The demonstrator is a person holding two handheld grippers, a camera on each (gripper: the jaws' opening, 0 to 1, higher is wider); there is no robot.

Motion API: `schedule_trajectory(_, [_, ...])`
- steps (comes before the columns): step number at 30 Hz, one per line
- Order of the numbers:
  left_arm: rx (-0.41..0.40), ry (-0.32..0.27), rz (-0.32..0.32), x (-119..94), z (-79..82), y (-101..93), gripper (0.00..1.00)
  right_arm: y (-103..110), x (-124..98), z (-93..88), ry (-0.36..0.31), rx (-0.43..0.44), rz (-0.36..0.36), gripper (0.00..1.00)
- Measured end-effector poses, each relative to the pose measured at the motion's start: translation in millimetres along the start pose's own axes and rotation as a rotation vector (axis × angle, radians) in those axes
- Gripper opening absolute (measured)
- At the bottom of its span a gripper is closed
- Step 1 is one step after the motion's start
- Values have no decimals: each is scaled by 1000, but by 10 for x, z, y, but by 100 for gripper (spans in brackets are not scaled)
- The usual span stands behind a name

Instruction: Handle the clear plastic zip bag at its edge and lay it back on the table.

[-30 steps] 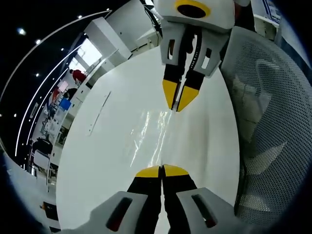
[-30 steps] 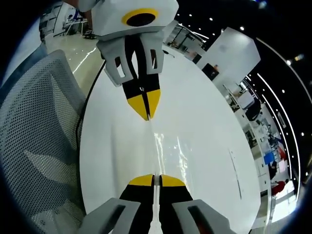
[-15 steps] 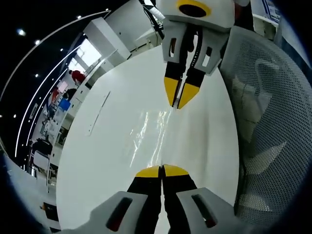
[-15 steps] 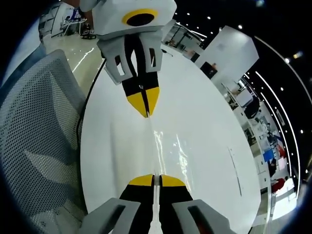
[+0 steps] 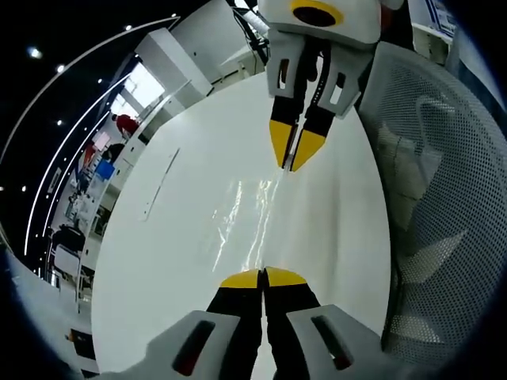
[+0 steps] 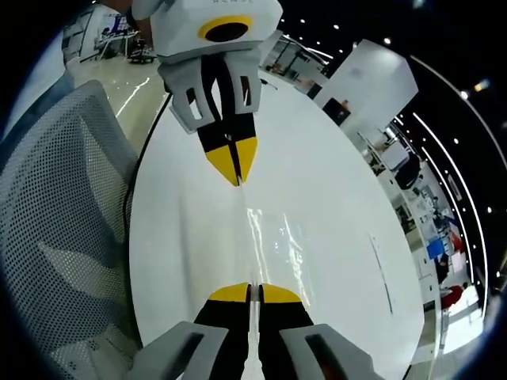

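While the clear plastic zip bag (image 5: 252,218) is stretched flat between the two grippers above the white table (image 5: 174,237), each gripper holds one of its ends. In the left gripper view, the left gripper (image 5: 262,278) has its yellow-tipped jaws closed together on the near edge of the bag, and the right gripper (image 5: 293,154) comes in from the top, its jaws pinched on the far edge. In the right gripper view, the right gripper (image 6: 250,293) is clamped on the near edge, and the left gripper (image 6: 231,165) grips the opposite edge. The bag (image 6: 269,241) shows as glossy wrinkles and reflections over the table (image 6: 333,198). A grey mesh chair (image 5: 432,198) stands just beside the table; the same chair (image 6: 63,214) appears at the left of the right gripper view.
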State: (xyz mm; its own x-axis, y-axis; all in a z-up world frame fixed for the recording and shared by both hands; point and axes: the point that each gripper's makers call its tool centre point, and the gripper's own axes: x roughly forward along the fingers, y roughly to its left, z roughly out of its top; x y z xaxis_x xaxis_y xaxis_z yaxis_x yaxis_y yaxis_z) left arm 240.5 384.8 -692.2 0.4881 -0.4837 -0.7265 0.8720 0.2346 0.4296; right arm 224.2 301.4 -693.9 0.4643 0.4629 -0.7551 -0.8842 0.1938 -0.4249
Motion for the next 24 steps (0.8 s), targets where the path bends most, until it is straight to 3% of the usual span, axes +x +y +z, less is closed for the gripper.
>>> schedule_trajectory(24, [9,14,8,1,-42,-24,0,23,25,-38,2,12,-4,0])
